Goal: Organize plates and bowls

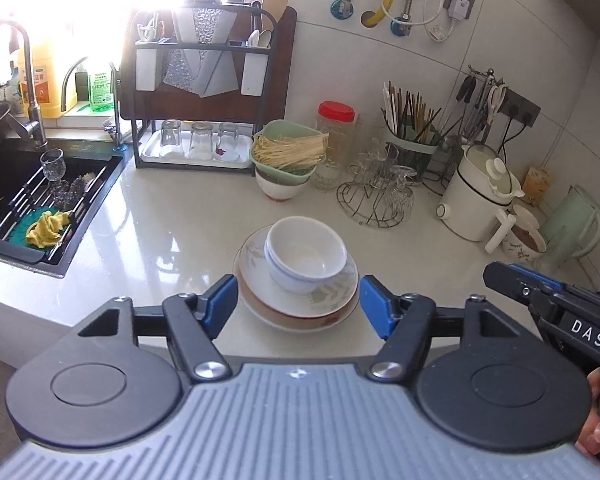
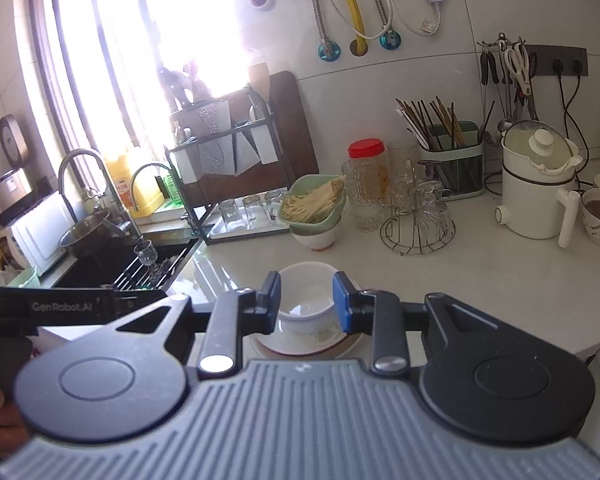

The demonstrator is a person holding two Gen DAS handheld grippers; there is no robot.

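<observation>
Two nested white bowls (image 1: 306, 252) sit on a short stack of leaf-patterned plates (image 1: 332, 300) near the counter's front edge. My left gripper (image 1: 300, 306) stands open and wide just in front of the stack, one blue pad on each side of the plates' near rim, touching nothing. My right gripper (image 2: 306, 300) is part-way open with nothing held. The bowls (image 2: 306, 284) and plates (image 2: 320, 340) show beyond its fingertips. In the left wrist view the right gripper (image 1: 500, 276) hovers well to the right of the stack.
A black sink (image 1: 20, 248) lies left with a rack, glass and yellow cloth. Behind the stack are a dish rack with upturned glasses (image 1: 196, 144), a green colander of noodles (image 1: 288, 152) on a bowl, a wire glass stand (image 1: 376, 196) and a white kettle (image 1: 480, 196).
</observation>
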